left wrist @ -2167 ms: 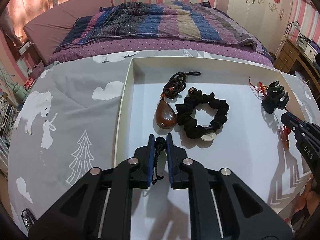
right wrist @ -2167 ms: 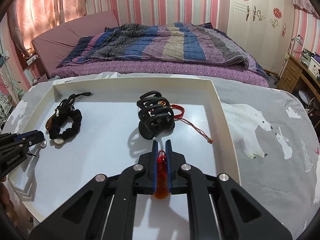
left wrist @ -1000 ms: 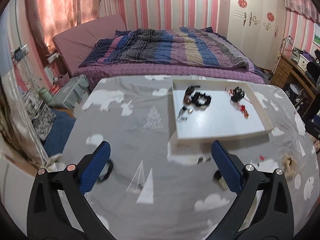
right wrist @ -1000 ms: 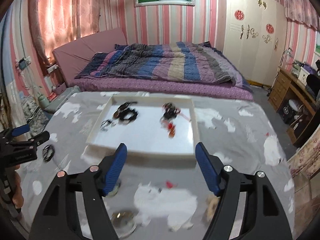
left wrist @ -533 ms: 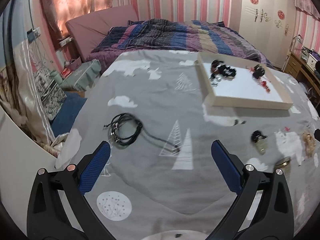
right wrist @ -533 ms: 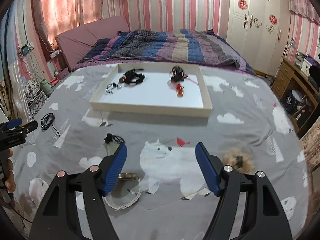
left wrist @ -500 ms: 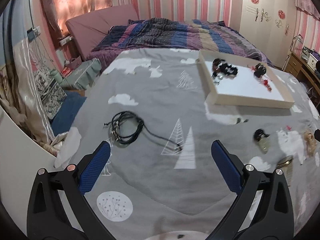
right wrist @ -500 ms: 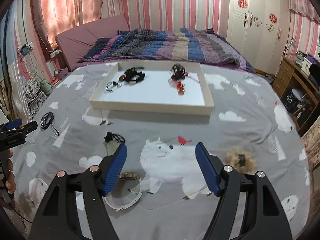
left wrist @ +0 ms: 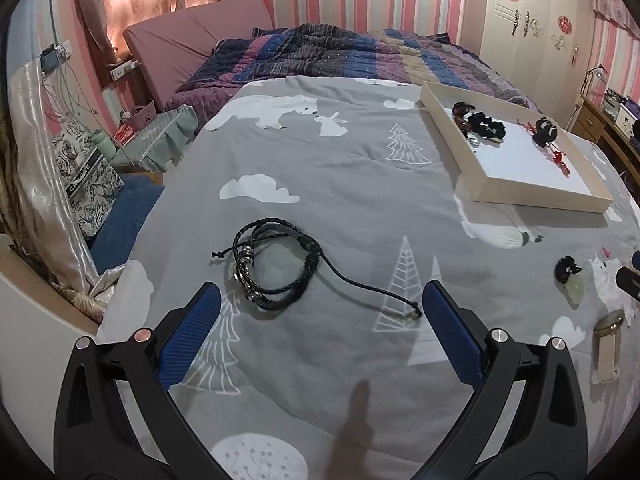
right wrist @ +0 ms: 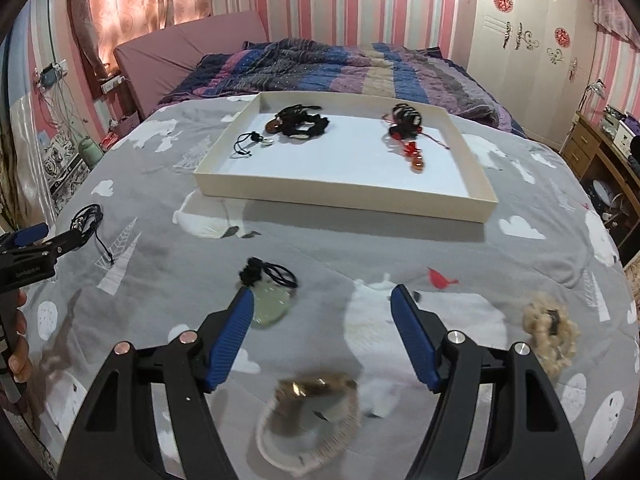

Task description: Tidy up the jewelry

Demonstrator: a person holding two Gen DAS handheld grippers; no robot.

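Both tongs gape, empty. Left tongs (left wrist: pixel 320 320) hover with the cord bracelet (left wrist: pixel 276 266) at 11 o'clock; right tongs (right wrist: pixel 322 324) straddle the watch (right wrist: pixel 310 412), likely next for the tray (right wrist: pixel 344 196).

home bedroom, bed (right wrist: pixel 320 64) with striped quilt (left wrist: pixel 360 52), pink striped wallpaper (right wrist: pixel 360 12), curtains (right wrist: pixel 132 8), white wardrobe (right wrist: pixel 532 52), wooden desk (right wrist: pixel 600 152) at right, grey cartoon-print blanket (left wrist: pixel 340 184) as work surface
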